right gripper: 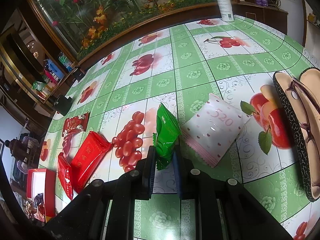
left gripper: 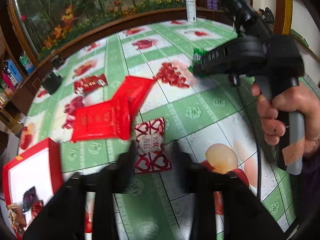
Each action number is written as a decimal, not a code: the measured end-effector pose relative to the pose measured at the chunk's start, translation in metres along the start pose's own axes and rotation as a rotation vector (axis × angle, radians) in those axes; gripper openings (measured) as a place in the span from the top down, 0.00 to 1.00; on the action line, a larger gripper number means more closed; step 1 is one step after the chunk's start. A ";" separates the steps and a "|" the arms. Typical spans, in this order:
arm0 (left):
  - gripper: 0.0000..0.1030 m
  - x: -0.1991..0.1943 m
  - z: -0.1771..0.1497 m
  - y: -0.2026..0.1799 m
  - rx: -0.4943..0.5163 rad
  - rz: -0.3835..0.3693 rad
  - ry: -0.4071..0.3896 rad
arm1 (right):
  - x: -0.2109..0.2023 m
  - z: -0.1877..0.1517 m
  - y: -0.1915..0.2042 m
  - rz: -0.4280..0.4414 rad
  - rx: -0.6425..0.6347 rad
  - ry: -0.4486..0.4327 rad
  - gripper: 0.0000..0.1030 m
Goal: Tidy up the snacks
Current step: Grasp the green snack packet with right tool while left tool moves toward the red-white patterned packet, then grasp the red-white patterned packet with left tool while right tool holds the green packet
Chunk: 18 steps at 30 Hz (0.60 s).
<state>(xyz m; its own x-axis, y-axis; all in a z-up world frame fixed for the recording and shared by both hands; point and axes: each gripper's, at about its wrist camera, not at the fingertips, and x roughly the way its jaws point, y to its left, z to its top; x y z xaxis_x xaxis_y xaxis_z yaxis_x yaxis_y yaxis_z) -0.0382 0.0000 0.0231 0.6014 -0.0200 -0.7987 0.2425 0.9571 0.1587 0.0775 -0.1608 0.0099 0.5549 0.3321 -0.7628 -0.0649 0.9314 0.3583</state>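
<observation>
My right gripper (right gripper: pixel 164 156) is shut on a green snack packet (right gripper: pixel 166 134) and holds it just over the tablecloth; in the left wrist view the packet (left gripper: pixel 197 57) peeks from that gripper. My left gripper (left gripper: pixel 153 150) is open, its fingers either side of a red-and-white heart-pattern packet (left gripper: pixel 151 140) lying on the table. Two red packets (left gripper: pixel 104 118) (left gripper: pixel 136 89) lie beyond it. A red box (left gripper: pixel 30 168) with several snacks inside sits at the lower left. A white "520" packet (right gripper: pixel 215 130) lies right of the green one.
A dark-red packet (right gripper: pixel 75 126) lies near the table's left edge. An open glasses case with glasses (right gripper: pixel 300 124) sits at the right. A white spray bottle (right gripper: pixel 224 0) stands at the far edge. A small black box (left gripper: pixel 51 82) sits at the left edge.
</observation>
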 end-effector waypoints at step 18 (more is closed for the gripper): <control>0.73 0.019 -0.004 0.018 -0.106 -0.085 0.005 | 0.000 -0.002 0.005 -0.019 -0.023 -0.007 0.83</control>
<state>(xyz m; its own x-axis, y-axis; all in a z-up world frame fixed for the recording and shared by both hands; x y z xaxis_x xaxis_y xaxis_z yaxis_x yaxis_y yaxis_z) -0.0254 0.0182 0.0080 0.5779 -0.1011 -0.8098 0.2103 0.9772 0.0281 0.0757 -0.1562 0.0106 0.5621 0.3137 -0.7653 -0.0736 0.9406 0.3314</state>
